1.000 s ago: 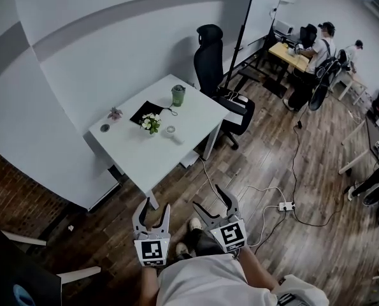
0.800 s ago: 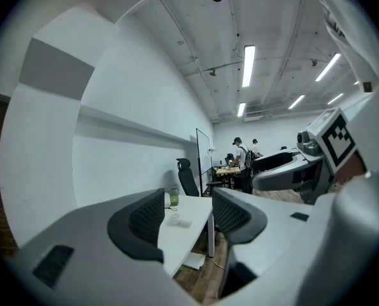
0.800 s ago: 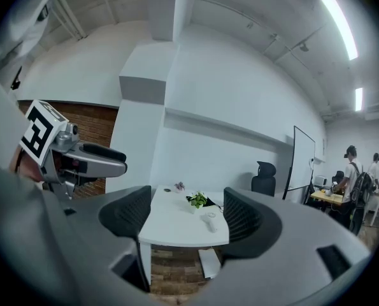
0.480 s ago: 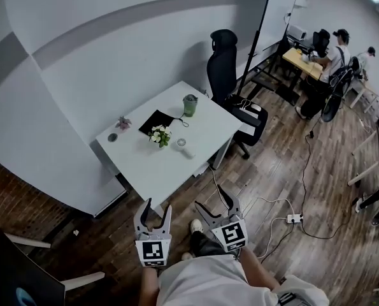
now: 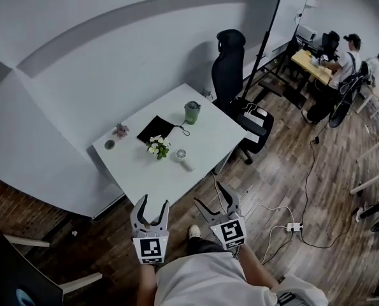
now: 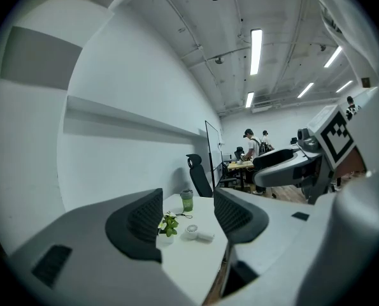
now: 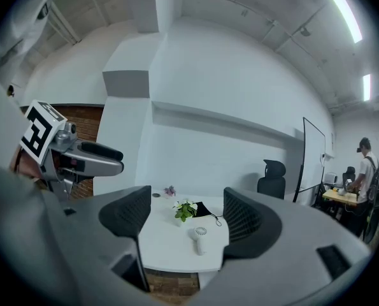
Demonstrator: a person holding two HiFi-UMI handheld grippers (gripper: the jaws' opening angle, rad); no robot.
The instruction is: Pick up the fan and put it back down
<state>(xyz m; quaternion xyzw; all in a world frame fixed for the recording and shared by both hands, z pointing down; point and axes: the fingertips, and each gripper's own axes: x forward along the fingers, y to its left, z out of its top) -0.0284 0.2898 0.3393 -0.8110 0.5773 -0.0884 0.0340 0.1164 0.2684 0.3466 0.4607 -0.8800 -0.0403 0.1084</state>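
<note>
Right claw (image 7: 186, 218) agape, fan (image 7: 199, 236) well beyond

— Where does your fan (image 5: 183, 158) sit?
— It's small, white and handheld, and you'll see it lying down just beside the potted plant (image 5: 156, 146), round grille nearest it, handle pointing away.

A white tabletop (image 5: 144, 171) is standing on the wood-plank floor (image 5: 291, 164) ahead of the left hand-held gripper (image 5: 154, 204) and the right hand-held gripper (image 5: 211, 199), set against a pale wall (image 5: 113, 75) crossed by a grey band (image 5: 113, 24). Beyond that tabletop a black office chair (image 5: 230, 59) is sitting beside a whiteboard (image 5: 290, 8), with a wooden desk (image 5: 307, 61) and people (image 5: 348, 59) farther off to the right. Overhead, strip lights (image 6: 256, 43) are glowing, and a brick wall (image 5: 11, 203) is showing left of the left hand-held gripper.
</note>
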